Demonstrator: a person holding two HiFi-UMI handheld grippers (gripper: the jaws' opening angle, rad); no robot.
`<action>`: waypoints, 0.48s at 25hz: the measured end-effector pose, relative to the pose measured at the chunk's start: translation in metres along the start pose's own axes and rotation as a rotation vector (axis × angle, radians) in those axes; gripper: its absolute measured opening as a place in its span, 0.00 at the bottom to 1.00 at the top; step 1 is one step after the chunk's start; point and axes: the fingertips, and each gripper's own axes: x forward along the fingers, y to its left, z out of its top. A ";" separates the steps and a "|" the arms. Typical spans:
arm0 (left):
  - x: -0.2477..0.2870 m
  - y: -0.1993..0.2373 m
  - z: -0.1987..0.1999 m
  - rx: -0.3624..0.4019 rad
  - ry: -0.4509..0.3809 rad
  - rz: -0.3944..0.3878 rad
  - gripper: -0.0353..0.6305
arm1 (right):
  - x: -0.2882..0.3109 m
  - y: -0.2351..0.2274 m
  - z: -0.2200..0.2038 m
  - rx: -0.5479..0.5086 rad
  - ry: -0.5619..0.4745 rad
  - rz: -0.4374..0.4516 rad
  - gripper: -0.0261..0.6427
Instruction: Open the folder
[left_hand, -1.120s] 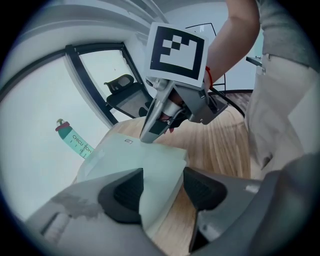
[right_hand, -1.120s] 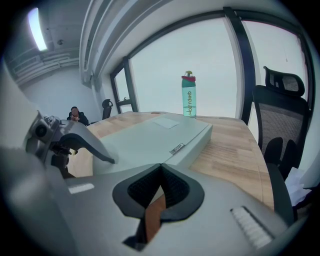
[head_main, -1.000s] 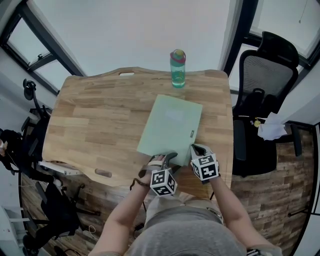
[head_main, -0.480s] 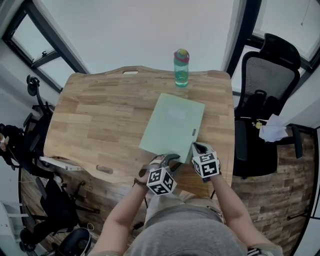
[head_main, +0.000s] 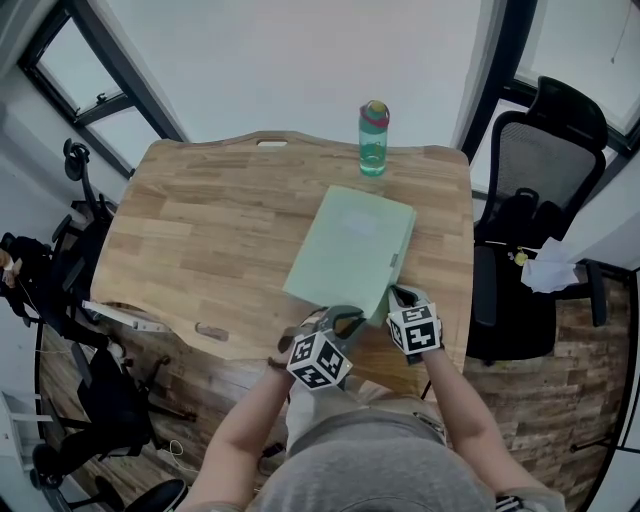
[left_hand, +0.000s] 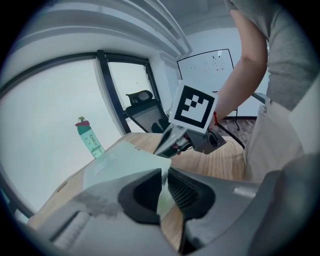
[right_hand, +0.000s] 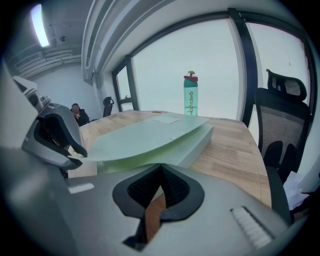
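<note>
Counter (head_main: 200, 230): wooden, broad, mostly bare. Office chair (head_main: 545, 160): black, mesh back, off the counter's right edge, clear of the work. Folder (head_main: 350, 250): pale green, lying on the near right part of the counter; thick body, with a thin top cover (right_hand: 150, 135) bowed up at the near end. Judged light; the cover looks smooth and limp, likelier to bend or slip than to lift flat, so it is best held at its near free edge with the body kept down. Bottle (head_main: 374, 138): teal, upright, beyond the folder's far end, well apart; probably no obstacle. Left tongs (left_hand: 164, 177): just been closing, now clamped on the top cover's near edge. Right tongs (right_hand: 160, 175): together, nothing visible between them, just beside the folder's near right corner.
</note>
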 end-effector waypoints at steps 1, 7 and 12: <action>-0.003 0.002 0.002 -0.011 -0.008 0.004 0.12 | 0.000 0.000 0.000 0.002 0.001 0.000 0.04; -0.024 0.015 0.013 -0.074 -0.071 0.049 0.10 | 0.000 0.000 0.000 0.006 0.006 -0.012 0.04; -0.051 0.036 0.023 -0.134 -0.144 0.101 0.09 | 0.000 0.000 0.000 0.016 0.013 -0.030 0.04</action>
